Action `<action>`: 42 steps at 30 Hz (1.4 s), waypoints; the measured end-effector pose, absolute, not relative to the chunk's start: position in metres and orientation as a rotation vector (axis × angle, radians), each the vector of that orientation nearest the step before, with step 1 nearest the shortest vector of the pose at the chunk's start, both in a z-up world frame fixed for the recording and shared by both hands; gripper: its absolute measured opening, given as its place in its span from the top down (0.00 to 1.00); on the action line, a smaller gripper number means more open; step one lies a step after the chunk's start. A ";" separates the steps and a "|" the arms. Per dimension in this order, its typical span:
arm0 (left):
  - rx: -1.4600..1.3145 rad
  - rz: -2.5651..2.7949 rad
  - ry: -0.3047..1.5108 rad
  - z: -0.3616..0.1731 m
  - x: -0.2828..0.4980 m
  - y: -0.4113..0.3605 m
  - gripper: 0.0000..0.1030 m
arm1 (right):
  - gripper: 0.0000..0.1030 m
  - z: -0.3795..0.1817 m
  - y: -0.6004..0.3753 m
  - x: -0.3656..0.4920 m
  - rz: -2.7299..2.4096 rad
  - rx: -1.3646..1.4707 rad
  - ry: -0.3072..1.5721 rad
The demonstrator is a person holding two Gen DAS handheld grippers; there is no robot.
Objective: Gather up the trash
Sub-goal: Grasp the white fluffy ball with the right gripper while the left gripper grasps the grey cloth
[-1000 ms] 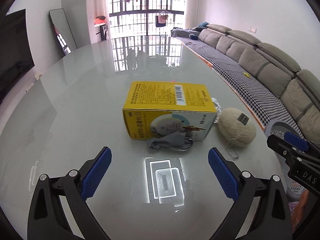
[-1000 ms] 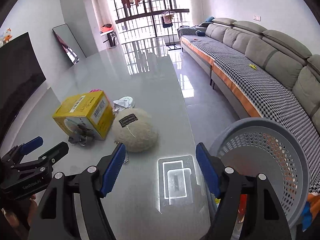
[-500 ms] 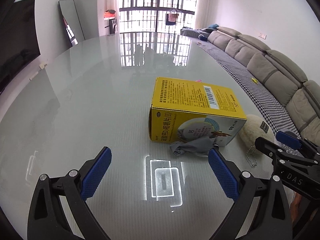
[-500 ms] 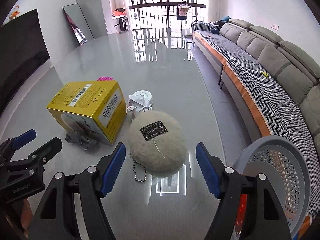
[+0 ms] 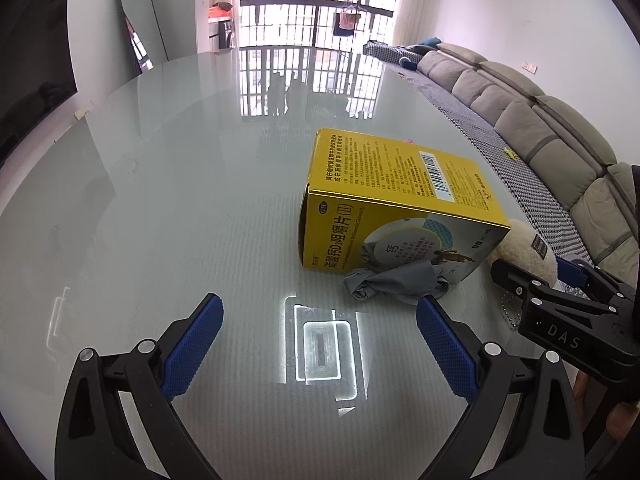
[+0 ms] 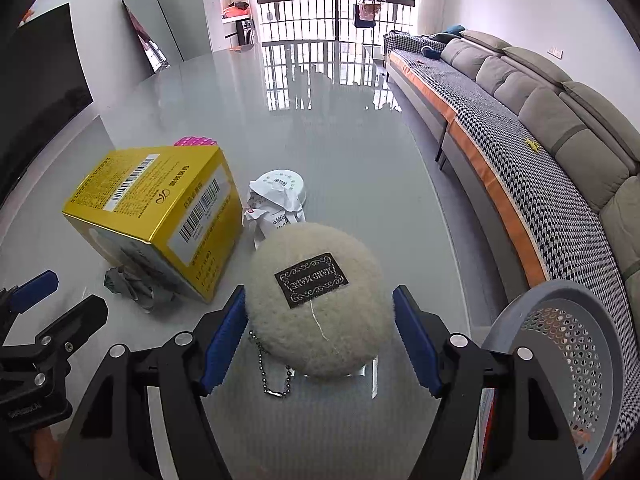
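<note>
The right gripper hangs with its blue-padded jaws spread wide on either side of a round cream fleece pouch with a dark woven label and a ball chain; its left pad sits just beside the fleece, the right pad apart from it, so nothing is clamped. The pouch lies on the glossy grey glass tabletop near its right edge, and beyond that edge stands a grey perforated plastic basket. The left gripper is likewise wide open over bare glass, empty, with a crumpled grey rag just ahead of its right finger. The rag touches the front face of a yellow cardboard medicine box lying on its side. Behind the pouch, beside the box, lies a crumpled white paper wrapper; a pink object peeks from behind the box. A grey sofa runs along the far right.
</note>
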State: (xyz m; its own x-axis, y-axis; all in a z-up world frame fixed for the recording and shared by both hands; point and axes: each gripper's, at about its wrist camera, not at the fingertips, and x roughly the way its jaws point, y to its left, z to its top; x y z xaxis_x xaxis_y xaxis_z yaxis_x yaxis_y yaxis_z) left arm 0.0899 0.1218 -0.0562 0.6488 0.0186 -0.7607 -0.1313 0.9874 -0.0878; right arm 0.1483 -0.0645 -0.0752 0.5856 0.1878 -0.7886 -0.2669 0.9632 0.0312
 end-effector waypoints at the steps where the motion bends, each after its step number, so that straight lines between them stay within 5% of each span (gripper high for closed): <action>1: -0.139 0.084 0.861 -0.056 0.089 0.120 0.07 | 0.32 -0.075 -0.064 0.148 0.266 -0.096 0.906; 9: -0.138 0.085 0.858 -0.056 0.086 0.119 0.07 | 0.42 -0.074 -0.058 0.141 0.260 -0.103 0.890; 42: -0.081 0.055 0.898 -0.062 0.110 0.081 0.08 | 0.42 -0.050 -0.137 0.063 0.201 0.073 0.824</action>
State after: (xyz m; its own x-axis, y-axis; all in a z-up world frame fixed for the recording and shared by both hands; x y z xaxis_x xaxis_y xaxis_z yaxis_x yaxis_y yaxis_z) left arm 0.1097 0.0808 -0.0615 0.6221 0.0135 -0.7828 -0.0816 0.9955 -0.0477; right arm 0.0626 -0.1365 -0.0500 0.6613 0.2061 -0.7213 -0.1494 0.9784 0.1426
